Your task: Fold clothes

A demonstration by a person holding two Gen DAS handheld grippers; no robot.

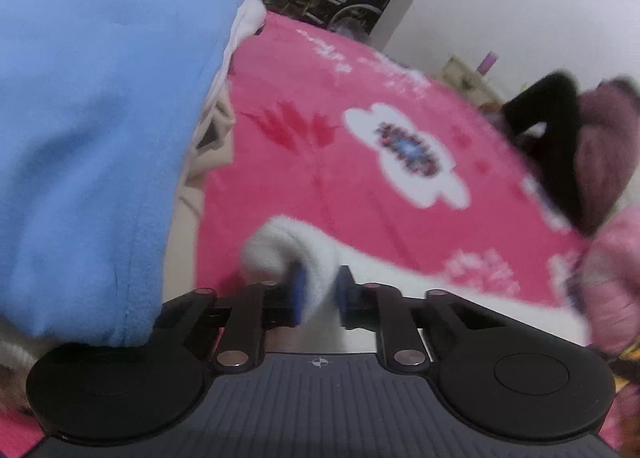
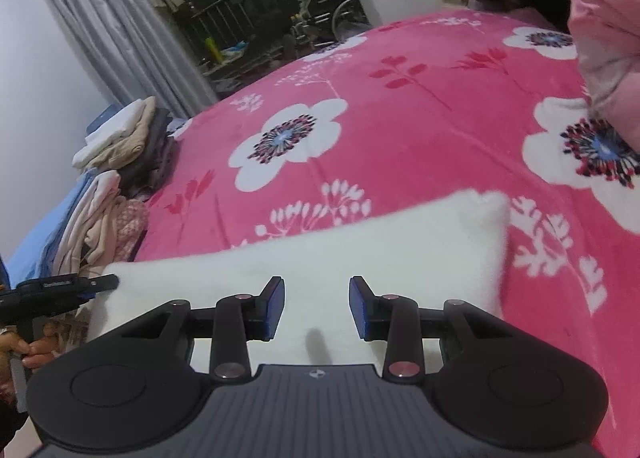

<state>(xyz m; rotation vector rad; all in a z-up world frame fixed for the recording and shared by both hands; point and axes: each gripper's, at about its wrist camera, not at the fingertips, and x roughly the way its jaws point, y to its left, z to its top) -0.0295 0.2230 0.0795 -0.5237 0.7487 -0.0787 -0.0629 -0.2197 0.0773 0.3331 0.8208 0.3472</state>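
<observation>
A white fluffy garment [image 2: 360, 242] lies folded flat on the pink flowered blanket [image 2: 420, 110]. In the left wrist view my left gripper [image 1: 319, 294] is shut on a bunched edge of this white garment [image 1: 280, 250], with the cloth pinched between its blue pads. The right wrist view shows my right gripper [image 2: 317, 308] open just above the garment's near side, nothing between its fingers. The left gripper [image 2: 96, 283] also shows there at the garment's left corner, held by a hand [image 2: 36, 350].
A blue cloth [image 1: 100, 118] fills the left of the left wrist view. A stack of folded clothes [image 2: 120, 162] sits at the bed's left edge. Pink clothing [image 2: 604, 38] and dark clothing [image 1: 560, 146] lie at the right. A curtain [image 2: 120, 18] and railing stand behind.
</observation>
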